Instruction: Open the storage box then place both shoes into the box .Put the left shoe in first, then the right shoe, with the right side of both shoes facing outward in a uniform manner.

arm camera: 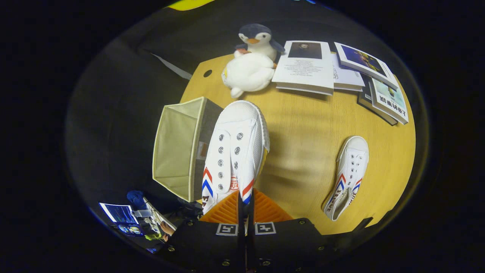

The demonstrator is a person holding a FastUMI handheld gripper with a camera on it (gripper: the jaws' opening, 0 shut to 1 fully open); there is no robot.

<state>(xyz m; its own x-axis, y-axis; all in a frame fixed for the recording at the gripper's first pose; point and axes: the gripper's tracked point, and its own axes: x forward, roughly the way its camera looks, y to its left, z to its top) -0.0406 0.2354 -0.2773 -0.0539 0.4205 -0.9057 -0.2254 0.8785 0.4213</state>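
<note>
Jaws clamp shoe (235, 151), heel hidden between them.

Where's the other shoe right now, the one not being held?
In the gripper view, the loose shoe lies on the table, right of the held shoe, below the books.

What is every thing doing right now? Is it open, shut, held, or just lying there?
Gripper: shut on the held shoe, fingers pinching its heel end.
Held shoe: lifted, toe pointing away from the fingers.
Storage box: open, tipped on its side, nothing visible inside.
Other shoe: lying on the table, untouched.
Penguin plush: resting on the table beyond the held shoe.
Books: closed, lying overlapped.
Table: holding everything.
</note>
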